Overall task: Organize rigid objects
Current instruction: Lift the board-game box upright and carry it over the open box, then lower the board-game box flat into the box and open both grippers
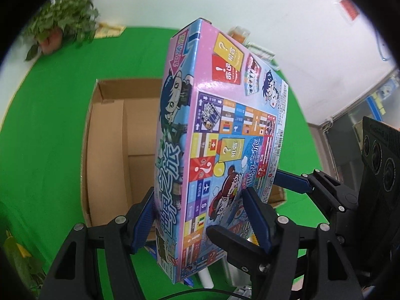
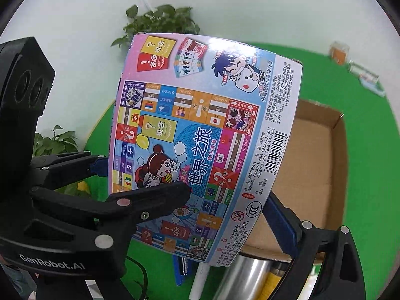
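A flat colourful board game box (image 1: 215,137) is held upright in the air over an open cardboard box (image 1: 112,137). My left gripper (image 1: 200,215) is shut on the game box, one blue pad on each face near its lower end. The right gripper (image 1: 297,182) shows at the right of the left wrist view, at the box's right edge. In the right wrist view the game box (image 2: 200,137) fills the middle, and my right gripper (image 2: 190,195) has one finger behind its left edge and one at its right edge. The cardboard box (image 2: 322,155) lies behind it.
A green cloth (image 1: 50,137) covers the table. A potted plant (image 1: 62,25) stands at the back left. Small items (image 1: 250,42) lie at the far edge. Below the game box lie a metal cylinder (image 2: 250,272), a white stick (image 2: 200,280) and a blue item (image 2: 181,267).
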Tool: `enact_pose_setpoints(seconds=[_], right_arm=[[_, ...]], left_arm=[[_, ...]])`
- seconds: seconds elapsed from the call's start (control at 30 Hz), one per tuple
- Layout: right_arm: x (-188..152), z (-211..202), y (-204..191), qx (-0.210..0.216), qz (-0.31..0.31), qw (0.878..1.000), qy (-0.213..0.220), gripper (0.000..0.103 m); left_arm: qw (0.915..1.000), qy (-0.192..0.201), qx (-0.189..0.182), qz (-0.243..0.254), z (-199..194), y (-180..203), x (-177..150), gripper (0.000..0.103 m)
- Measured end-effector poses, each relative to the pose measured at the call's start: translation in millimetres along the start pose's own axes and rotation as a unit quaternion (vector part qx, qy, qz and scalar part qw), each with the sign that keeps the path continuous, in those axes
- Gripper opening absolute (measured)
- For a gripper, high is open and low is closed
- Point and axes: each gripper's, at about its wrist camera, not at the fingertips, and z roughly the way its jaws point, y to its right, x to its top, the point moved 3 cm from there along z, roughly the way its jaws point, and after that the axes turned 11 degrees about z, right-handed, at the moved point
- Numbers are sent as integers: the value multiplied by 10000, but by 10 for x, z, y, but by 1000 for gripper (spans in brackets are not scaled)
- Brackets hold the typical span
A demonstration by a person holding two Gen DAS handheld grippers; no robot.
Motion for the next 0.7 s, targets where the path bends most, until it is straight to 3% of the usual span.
enact_pose_setpoints(seconds=[0.5, 0.57, 0.6, 0.67, 0.7], right_arm=[[-10, 1354, 342, 165, 50, 9929, -1180, 95], [-74, 1600, 367, 182, 85, 9904, -1370, 94], [-131, 1743, 365, 155, 127, 9887, -1487, 94], [-234, 1950, 355, -26, 148, 9857, -1678, 90], [-290, 2027, 336, -44, 183, 9839, -1780, 88]], left_arm=[[9916, -1051, 100, -742, 933, -425, -266, 68], [9876, -1309, 203, -844, 1044, -503, -385, 67], [9861, -1411, 279, -836, 1088, -530, -432, 61], [9814, -1670, 602, -731, 1157, -553, -544, 62], [9799, -1758, 572, -748, 1171, -560, -609, 62]])
